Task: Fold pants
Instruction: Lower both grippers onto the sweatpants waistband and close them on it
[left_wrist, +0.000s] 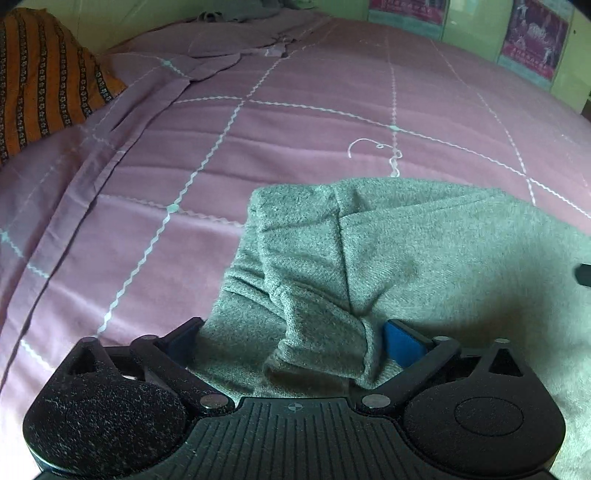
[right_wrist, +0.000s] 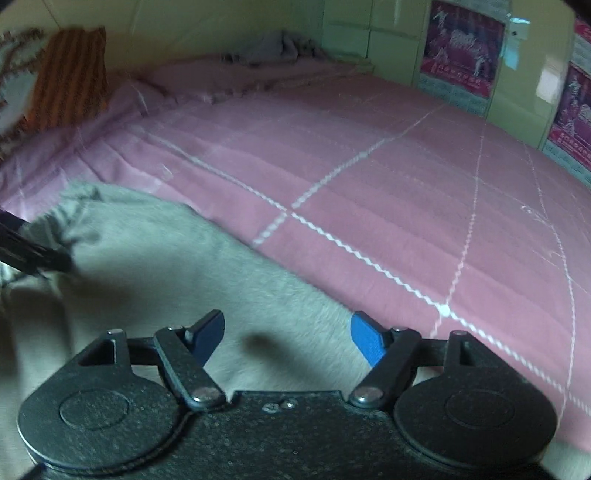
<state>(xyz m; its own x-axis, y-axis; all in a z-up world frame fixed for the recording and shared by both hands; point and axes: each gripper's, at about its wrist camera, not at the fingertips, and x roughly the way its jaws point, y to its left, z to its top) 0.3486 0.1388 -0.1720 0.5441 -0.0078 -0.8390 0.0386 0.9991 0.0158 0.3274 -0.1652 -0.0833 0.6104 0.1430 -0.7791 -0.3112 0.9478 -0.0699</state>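
Grey knit pants (left_wrist: 424, 251) lie on the pink bed, with a rumpled edge at their left end. My left gripper (left_wrist: 291, 343) hangs low over that edge with its jaws wide. A raised fold of the fabric (left_wrist: 321, 350) sits between the blue pads, and I see no squeeze on it. In the right wrist view the pants (right_wrist: 147, 251) fill the lower left. My right gripper (right_wrist: 288, 339) stands open just above the smooth cloth near its far edge, nothing pinched. The left gripper's dark body (right_wrist: 33, 251) shows at the left border there.
The pink sheet (left_wrist: 295, 129) with white zigzag grid lines stretches ahead to green walls with posters (right_wrist: 461, 48). An orange striped pillow (left_wrist: 44, 81) leans at the far left. More grey clothing (right_wrist: 277, 48) is heaped at the bed's far end.
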